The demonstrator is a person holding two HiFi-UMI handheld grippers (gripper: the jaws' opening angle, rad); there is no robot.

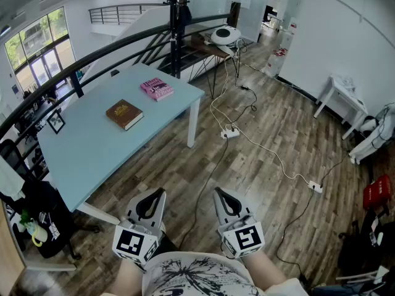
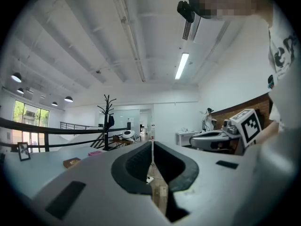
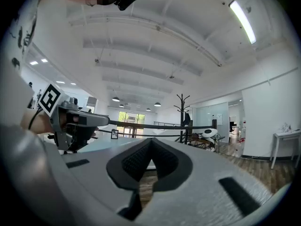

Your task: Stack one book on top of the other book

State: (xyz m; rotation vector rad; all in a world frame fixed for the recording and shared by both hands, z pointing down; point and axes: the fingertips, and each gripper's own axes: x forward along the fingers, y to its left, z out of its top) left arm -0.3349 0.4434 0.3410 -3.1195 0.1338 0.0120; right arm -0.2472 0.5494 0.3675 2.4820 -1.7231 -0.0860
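Far left: a light blue table (image 1: pixel 86 159) runs along a black railing (image 1: pixel 92 51). A small framed photo (image 1: pixel 56 121) stands at its railing edge.

On the table: a brown book (image 1: pixel 124 115) lies flat, cover up, about mid-table. A pink book (image 1: pixel 157 89) lies flat further on, near the far corner. The two are apart and not touching, with bare tabletop between them. Nothing is stacked yet. Lying flat and clear of the edges, either one could likely serve as the base.

Near, left of centre: the left gripper (image 1: pixel 157 196) is held low and close to the person's body, over the wood floor, pointing level. Its jaws are clenched pad to pad with nothing between them.

Near, right of centre: the right gripper (image 1: pixel 221 197) is beside it, in the same level pose. Its jaws are likewise pressed together and empty. This reads as a ready stance before any approach; the pair is probably closed simply because there is nothing to take yet.

Books relative to the claws: both books are well ahead and off to the left, up on the table and well apart from either gripper. The brown book is the nearer. The left gripper view shows them small and distant, left of its jaws.

Right of the grippers: white cables and a power strip (image 1: pixel 230 132) trail across the floor. A white side table (image 1: pixel 336 97) stands by the far wall.
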